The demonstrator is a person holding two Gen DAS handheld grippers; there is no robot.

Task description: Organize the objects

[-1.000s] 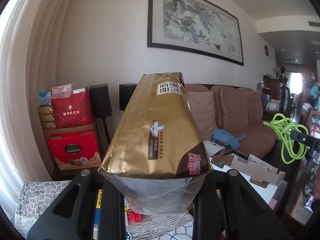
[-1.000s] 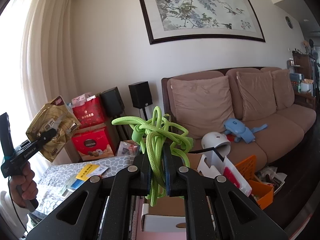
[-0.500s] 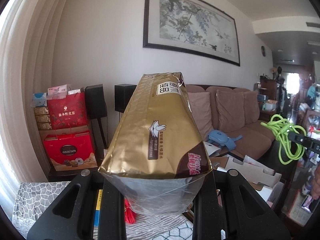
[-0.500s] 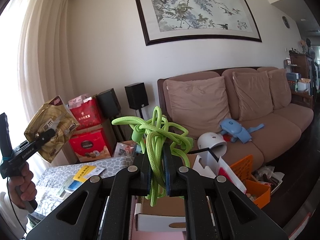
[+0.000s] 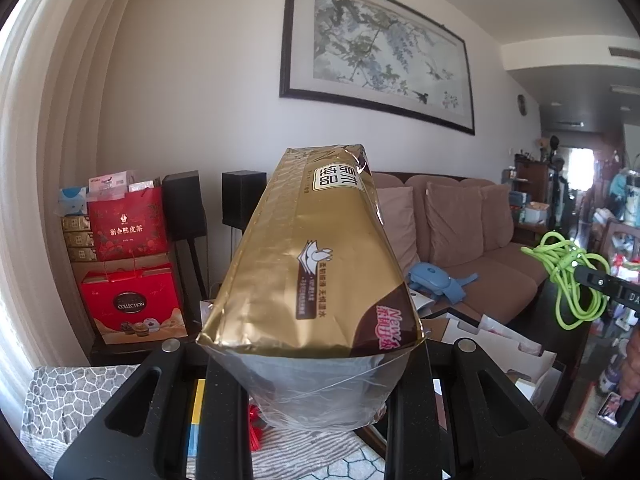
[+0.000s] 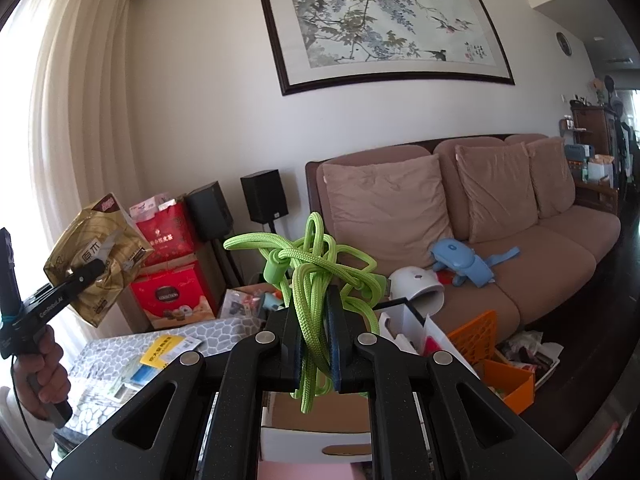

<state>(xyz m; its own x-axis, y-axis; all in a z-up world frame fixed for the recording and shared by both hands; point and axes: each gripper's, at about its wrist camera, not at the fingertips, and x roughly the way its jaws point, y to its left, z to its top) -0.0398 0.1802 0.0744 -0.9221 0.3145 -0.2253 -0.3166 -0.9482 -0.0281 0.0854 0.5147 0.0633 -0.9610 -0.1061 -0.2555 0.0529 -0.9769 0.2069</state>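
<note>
Two loads are airborne: the left gripper [image 5: 316,380] clamps the gold foil snack bag [image 5: 316,264], the right gripper [image 6: 316,344] pinches the green cord bundle [image 6: 316,268]. Keep both grips firm; lower each over its container near the sofa [image 6: 520,248].

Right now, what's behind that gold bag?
Behind the gold bag: a black speaker at its left edge, brown sofa and blue toy at its right. The wall directly behind is covered.

left gripper [image 6: 86,270]: matte black, white lettering along side, teal band near handle
right gripper [image 6: 314,320]: black speckled frame, silver round screws, dark blue pads
cable: thin, black, below left hand [image 6: 44,376]
</note>
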